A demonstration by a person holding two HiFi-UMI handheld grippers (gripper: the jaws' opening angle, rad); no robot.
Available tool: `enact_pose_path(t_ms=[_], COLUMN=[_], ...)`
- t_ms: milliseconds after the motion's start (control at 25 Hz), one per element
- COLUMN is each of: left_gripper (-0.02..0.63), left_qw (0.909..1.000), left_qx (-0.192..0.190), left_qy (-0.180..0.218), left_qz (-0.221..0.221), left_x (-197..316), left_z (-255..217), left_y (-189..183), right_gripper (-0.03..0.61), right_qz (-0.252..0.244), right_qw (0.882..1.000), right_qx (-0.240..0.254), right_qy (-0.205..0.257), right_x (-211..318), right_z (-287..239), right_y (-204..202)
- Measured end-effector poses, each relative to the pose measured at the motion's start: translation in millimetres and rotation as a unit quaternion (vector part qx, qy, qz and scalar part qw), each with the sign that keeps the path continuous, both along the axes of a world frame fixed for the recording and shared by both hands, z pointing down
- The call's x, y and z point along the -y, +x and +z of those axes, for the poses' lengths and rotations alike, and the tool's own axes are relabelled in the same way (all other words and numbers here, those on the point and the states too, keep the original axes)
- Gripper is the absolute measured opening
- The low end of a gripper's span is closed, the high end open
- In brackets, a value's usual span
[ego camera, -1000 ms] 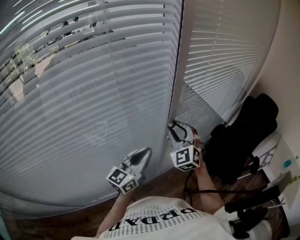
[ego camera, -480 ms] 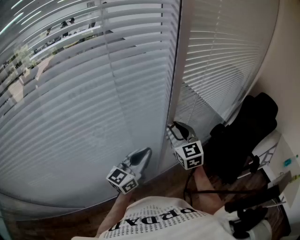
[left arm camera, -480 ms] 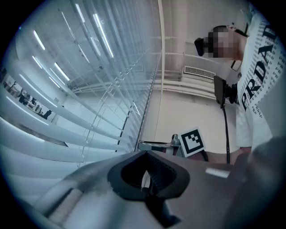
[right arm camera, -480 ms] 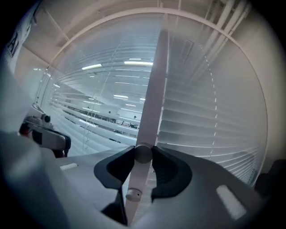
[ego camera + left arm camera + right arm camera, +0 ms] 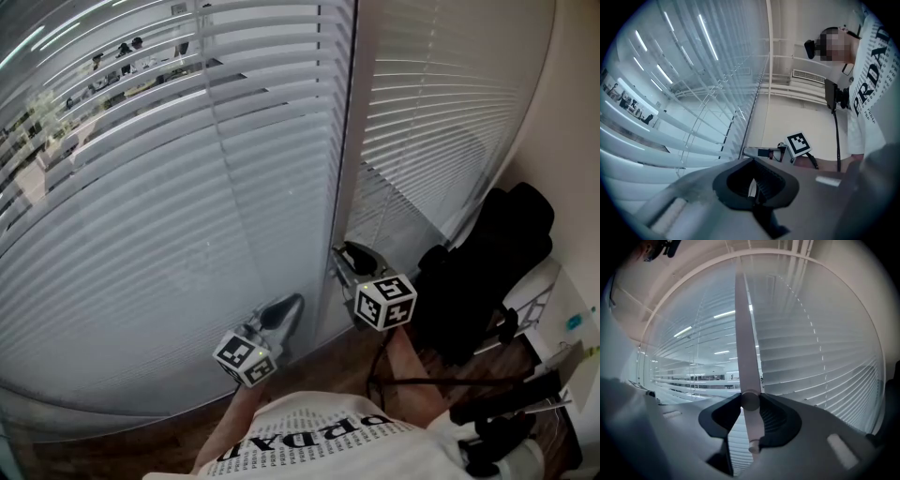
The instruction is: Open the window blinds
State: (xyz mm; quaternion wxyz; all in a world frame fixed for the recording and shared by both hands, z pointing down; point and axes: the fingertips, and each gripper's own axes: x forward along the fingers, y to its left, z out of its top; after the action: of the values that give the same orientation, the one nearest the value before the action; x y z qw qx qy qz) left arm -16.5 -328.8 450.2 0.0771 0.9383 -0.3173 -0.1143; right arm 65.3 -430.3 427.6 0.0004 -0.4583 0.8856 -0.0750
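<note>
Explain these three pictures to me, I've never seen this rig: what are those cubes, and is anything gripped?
No robot here: a person holds a two-jaw gripper in each hand, and the marker cubes are part of those grippers. The head view looks down from the person's head at the window blinds. The other two pictures come from cameras riding on each gripper. The right gripper is clamped on the blinds' wand. The left gripper hovers near the slats, jaws together, nothing clearly held.
</note>
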Motion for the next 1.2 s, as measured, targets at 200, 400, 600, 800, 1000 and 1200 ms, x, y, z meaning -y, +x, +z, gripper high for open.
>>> enact_pose_path(t_ms=[200, 400, 600, 800, 1000, 1200], left_gripper=[-0.008, -0.008, -0.008, -0.008, -0.008, -0.008], left_qw=[1.0, 1.0, 1.0, 1.0, 0.9999, 0.9999], left_qx=[0.002, 0.003, 0.004, 0.003, 0.001, 0.0], left_qy=[0.0, 0.001, 0.003, 0.002, -0.002, -0.005], left_qz=[0.003, -0.003, -0.004, -0.006, -0.013, -0.014], left_x=[-0.1, 0.0, -1.5, -2.7, -2.5, -4.3], left_z=[0.1, -0.9, 1.9, 1.4, -1.2, -1.4], left_y=[2.9, -1.9, -2.1, -3.0, -6.7, -8.5], right_gripper=[0.137, 0.19, 0.182, 0.135, 0.133, 0.132], right_qz=[-0.009, 0.012, 0.027, 0.038, 0.036, 0.031], right_qw=[1.0, 0.973, 0.879, 0.867, 0.89, 0.935], right_qx=[0.014, -0.204, -0.428, -0.442, -0.405, -0.317], right_qy=[-0.004, 0.111, 0.211, 0.227, 0.208, 0.157], right_x=[0.4, -7.3, -12.0, -11.7, -10.9, -10.8], right_z=[1.0, -8.8, -2.6, 3.0, -0.7, -3.2], right_y=[1.1, 1.7, -10.1, -11.8, -10.6, -8.7])
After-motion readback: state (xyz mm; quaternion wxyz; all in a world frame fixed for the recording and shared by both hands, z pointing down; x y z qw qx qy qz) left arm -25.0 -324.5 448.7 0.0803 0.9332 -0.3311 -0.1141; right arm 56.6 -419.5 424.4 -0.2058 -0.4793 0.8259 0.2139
